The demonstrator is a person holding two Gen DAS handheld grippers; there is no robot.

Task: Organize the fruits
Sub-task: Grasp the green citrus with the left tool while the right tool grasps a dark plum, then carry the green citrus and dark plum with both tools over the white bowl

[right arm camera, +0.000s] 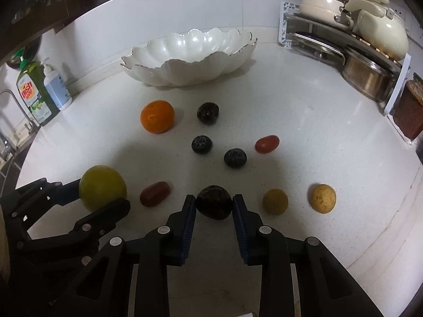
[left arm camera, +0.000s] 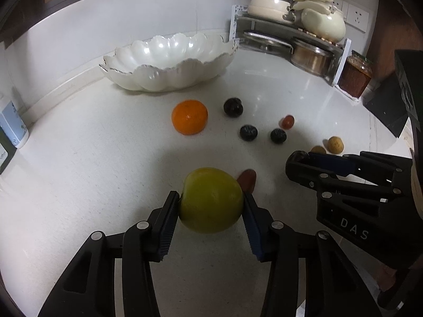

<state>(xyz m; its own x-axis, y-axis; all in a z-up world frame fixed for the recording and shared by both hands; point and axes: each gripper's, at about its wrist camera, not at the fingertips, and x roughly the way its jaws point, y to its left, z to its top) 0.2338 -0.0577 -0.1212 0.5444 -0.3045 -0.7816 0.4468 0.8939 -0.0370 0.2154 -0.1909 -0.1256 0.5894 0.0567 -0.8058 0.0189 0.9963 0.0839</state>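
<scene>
My left gripper (left arm camera: 211,203) is shut on a yellow-green apple (left arm camera: 211,200), which also shows in the right wrist view (right arm camera: 101,186). My right gripper (right arm camera: 214,203) is shut on a dark plum (right arm camera: 214,202); it shows in the left wrist view (left arm camera: 298,158) at the right. A scalloped white bowl (left arm camera: 171,60) (right arm camera: 190,55) stands empty at the back. On the counter lie an orange (left arm camera: 189,117) (right arm camera: 157,116), three dark fruits (right arm camera: 208,113) (right arm camera: 201,144) (right arm camera: 235,157), two red grape tomatoes (right arm camera: 267,144) (right arm camera: 154,193) and two small yellow fruits (right arm camera: 275,201) (right arm camera: 322,198).
A rack with pots and lids (left arm camera: 290,34) (right arm camera: 357,39) fills the back right corner, with a jar (left arm camera: 355,75) beside it. Dish soap (right arm camera: 33,92) and a pump bottle (right arm camera: 56,87) stand at the left by a tap (right arm camera: 10,121). The counter edge runs along the right.
</scene>
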